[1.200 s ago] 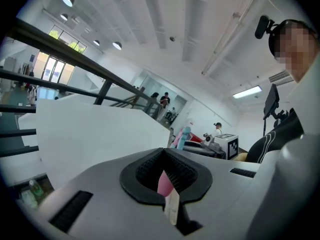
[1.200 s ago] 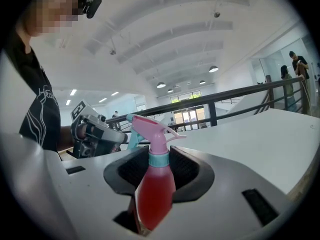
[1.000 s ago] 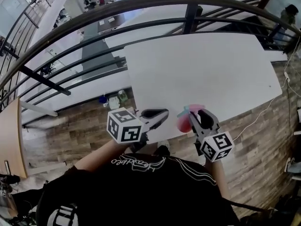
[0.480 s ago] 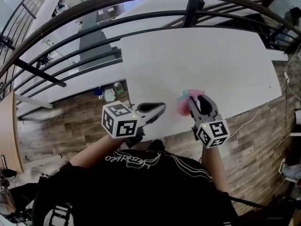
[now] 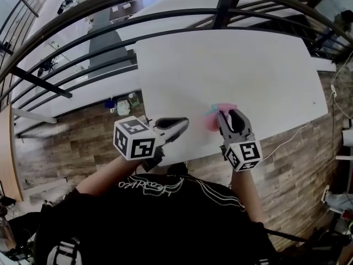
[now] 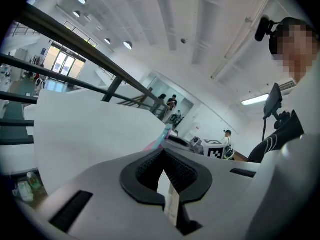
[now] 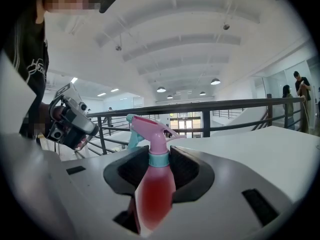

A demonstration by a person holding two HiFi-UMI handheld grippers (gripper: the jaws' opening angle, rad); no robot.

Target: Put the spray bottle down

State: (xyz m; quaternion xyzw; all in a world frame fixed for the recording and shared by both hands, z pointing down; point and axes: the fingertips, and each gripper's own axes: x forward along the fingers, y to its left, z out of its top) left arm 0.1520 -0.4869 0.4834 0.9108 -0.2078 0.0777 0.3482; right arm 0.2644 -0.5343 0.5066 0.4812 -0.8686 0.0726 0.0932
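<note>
Right hand-held gripper (image 5: pixel 228 117) is clamped on the spray bottle (image 7: pixel 156 184), pads on the teal collar at the neck, with the pink trigger head past the jaw tips and the red body back toward the camera. Left hand-held gripper (image 5: pixel 179 125) has its jaws together with nothing in them, and hangs just beside the bottle over the near edge.

The bottle is over the white desk (image 5: pixel 248 65), close to its front edge. Can't tell if the base touches the surface.

Risks:
- Letting go this near the edge could send the bottle over onto the wooden floor (image 5: pixel 83 148).
- The neck grip leaves the body free to swing, so opening while it is tilted or above the desk likely tips it.
- The left gripper is near enough to knock it.
</note>
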